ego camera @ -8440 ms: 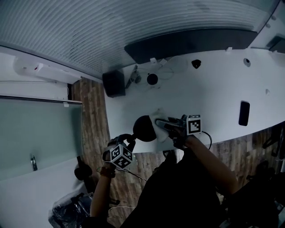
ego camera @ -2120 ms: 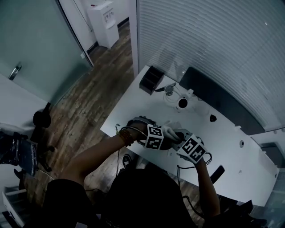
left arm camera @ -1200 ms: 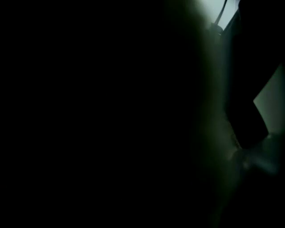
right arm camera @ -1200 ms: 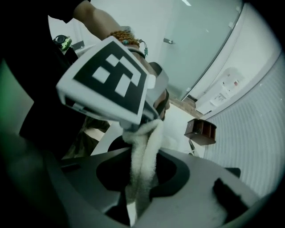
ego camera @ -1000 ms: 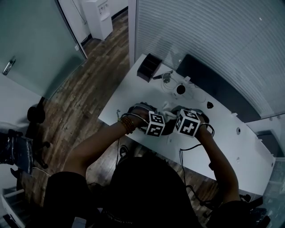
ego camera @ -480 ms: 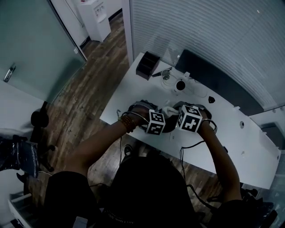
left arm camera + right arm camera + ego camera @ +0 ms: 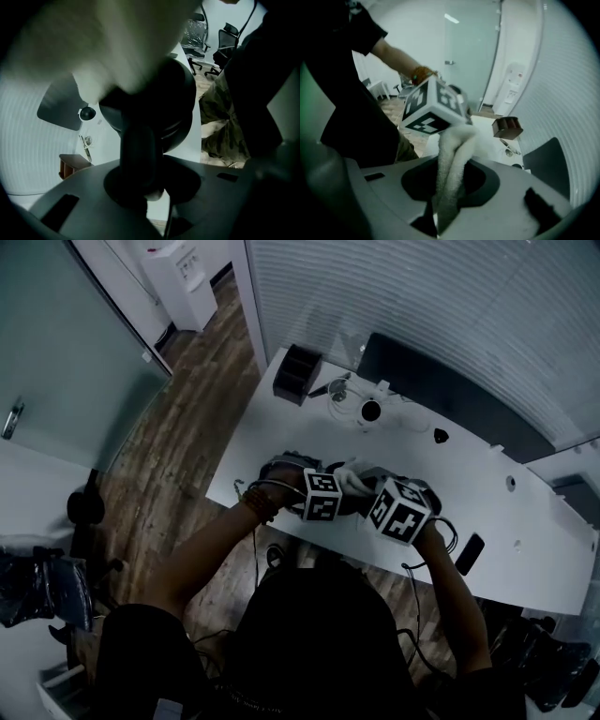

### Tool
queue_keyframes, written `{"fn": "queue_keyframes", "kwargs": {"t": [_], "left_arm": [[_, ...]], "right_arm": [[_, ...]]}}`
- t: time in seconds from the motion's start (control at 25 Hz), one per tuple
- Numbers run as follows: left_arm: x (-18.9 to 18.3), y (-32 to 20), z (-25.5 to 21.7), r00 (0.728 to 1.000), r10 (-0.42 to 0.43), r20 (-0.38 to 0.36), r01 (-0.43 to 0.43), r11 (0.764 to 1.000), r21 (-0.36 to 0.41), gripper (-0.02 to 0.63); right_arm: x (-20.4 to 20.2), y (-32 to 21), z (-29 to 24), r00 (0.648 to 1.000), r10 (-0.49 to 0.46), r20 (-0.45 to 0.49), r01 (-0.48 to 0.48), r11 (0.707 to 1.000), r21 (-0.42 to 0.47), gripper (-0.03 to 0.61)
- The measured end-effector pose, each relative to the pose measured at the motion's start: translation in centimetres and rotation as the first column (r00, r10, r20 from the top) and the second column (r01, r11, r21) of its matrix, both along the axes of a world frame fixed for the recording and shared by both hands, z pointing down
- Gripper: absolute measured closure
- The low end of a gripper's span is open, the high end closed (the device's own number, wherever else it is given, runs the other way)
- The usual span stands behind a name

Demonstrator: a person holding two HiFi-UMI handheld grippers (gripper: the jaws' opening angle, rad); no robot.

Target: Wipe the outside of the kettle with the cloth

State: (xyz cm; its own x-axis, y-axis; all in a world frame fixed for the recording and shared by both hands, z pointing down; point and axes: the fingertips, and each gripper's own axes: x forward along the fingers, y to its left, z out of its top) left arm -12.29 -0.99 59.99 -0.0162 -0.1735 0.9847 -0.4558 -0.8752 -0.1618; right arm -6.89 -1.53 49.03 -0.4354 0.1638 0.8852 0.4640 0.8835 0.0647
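The dark kettle [image 7: 354,495] stands near the front edge of the white table [image 7: 281,432], mostly hidden between the two marker cubes. My left gripper [image 7: 322,495] points straight down, shut on the kettle handle [image 7: 138,150]; the round kettle body [image 7: 161,101] shows beyond it. My right gripper [image 7: 400,510] is shut on the white cloth [image 7: 452,159], which hangs from its jaws against the kettle beside the left cube [image 7: 433,108]. The cloth [image 7: 349,478] peeks out between the cubes and fills the top of the left gripper view as a blurred cloth [image 7: 108,42].
On the table's far side lie a dark box [image 7: 297,374], a small round device [image 7: 371,410] with cables and a dark pad [image 7: 441,395]. A phone [image 7: 469,553] lies to the right. Wood floor and office chairs [image 7: 225,37] lie off the table's left end.
The right gripper has shifted slightly toward me, lifted and rolled with the cloth in it. The left gripper has stayed on the kettle handle.
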Motion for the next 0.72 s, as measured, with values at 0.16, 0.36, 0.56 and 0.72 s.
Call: {"fn": "queue_keyframes", "kwargs": {"t": [0.16,0.36,0.56,0.72], "left_arm": [[0.3,0.2,0.0,1.0,-0.013,-0.018,0.013,1.0,-0.021,0.534],[0.1,-0.2,0.2,1.0,-0.019,-0.015,0.019,1.0,-0.011,0.534],[-0.2,0.8,-0.3,0.998,-0.016,-0.058,0.022,0.994,0.107,0.531],[-0.3,0.8,-0.6,0.993,-0.044,-0.11,0.065,0.978,0.199,0.52]], "right_arm": [[0.9,0.8,2.3,0.999,-0.01,-0.036,0.013,0.996,0.09,0.486],[4.9,-5.5,3.1,0.959,0.275,0.063,-0.276,0.961,0.005,0.486],[8.6,-7.5,-4.3,0.45,0.829,0.333,-0.23,0.467,-0.854,0.486],[14.7,-8.7,-4.9,0.103,0.958,0.268,0.135,0.254,-0.958,0.486]]}}
